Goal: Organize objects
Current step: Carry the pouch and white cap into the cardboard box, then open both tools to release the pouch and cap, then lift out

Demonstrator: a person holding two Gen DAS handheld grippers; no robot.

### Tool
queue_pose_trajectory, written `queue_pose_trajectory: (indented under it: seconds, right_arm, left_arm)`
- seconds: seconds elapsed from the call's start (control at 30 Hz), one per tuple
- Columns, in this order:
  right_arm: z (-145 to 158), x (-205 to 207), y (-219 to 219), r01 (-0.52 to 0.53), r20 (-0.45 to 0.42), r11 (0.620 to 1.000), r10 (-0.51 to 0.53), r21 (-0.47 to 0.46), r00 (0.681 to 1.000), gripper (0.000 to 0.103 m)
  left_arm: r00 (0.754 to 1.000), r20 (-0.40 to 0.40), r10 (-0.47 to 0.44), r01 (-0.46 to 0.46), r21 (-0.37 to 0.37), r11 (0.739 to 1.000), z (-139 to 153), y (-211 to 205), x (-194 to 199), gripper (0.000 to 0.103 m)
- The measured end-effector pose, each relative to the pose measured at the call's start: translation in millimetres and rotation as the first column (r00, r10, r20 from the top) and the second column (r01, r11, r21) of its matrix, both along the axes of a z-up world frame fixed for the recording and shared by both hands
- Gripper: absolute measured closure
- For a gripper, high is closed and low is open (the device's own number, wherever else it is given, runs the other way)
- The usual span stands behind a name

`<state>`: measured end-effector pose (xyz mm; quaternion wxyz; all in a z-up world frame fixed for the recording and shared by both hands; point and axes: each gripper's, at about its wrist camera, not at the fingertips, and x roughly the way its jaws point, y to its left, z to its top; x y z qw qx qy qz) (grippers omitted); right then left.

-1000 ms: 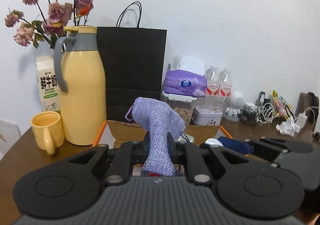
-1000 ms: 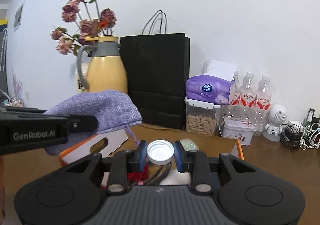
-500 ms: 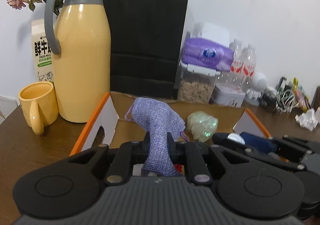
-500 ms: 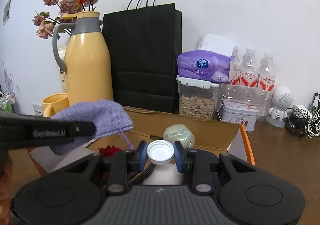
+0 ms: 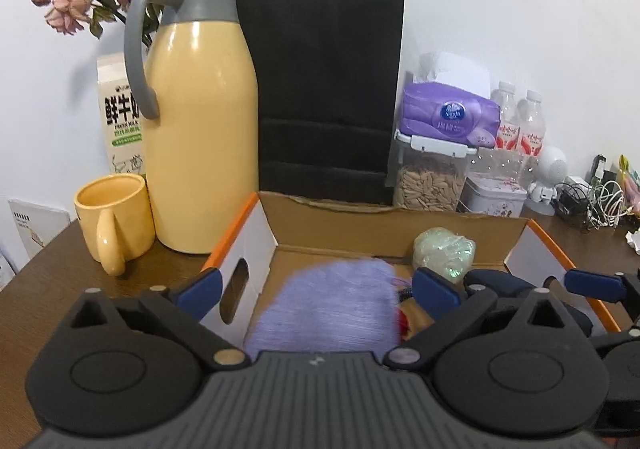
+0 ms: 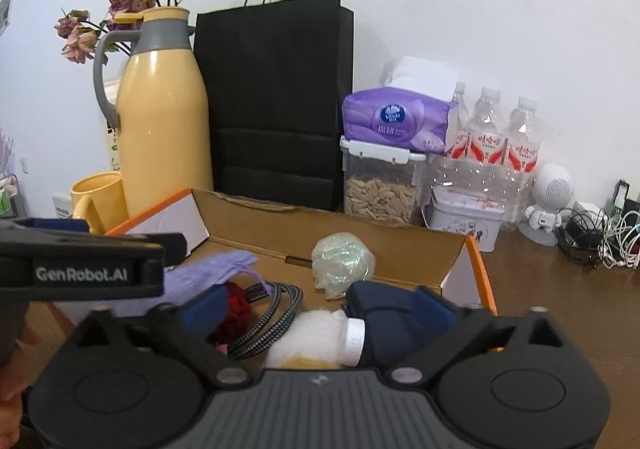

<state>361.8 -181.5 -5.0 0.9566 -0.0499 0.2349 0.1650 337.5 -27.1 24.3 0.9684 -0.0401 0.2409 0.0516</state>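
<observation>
Left wrist view: the left claw [image 5: 316, 289] has just been opening and stands wide; the purple pouch [image 5: 328, 313], blurred, lies free between its jaws in the cardboard box [image 5: 248, 249].

Right wrist view: the right claw [image 6: 320, 313], likewise just opened wide, has the white bottle [image 6: 320, 337] lying free in the box below it, cap pointing right.

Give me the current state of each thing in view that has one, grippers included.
Left gripper: jaws just opened wide, nothing pressed.
Right gripper: jaws just opened wide, nothing pressed.
Purple woven cloth pouch: released, blurred, over the box.
White-capped plastic bottle: released, lying on its side in the box.
Orange-edged cardboard box: open, flaps up.
Yellow thermos jug with grey handle: upright, lid closed.
Yellow ceramic mug: upright.
Black paper bag: standing.
</observation>
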Motion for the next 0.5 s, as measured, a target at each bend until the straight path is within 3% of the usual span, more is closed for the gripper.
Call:
queue_pose_trajectory:
  seconds: [0.5]
  right_arm:
    - [-0.2,2.0,-0.8,0.016,-0.037,1.0,-0.016,0.001,0.999,0.0]
  left_arm:
    - [1.0,0.003,0.003,-0.003,0.007,1.0,2.2,1.5,-4.2,0.0]
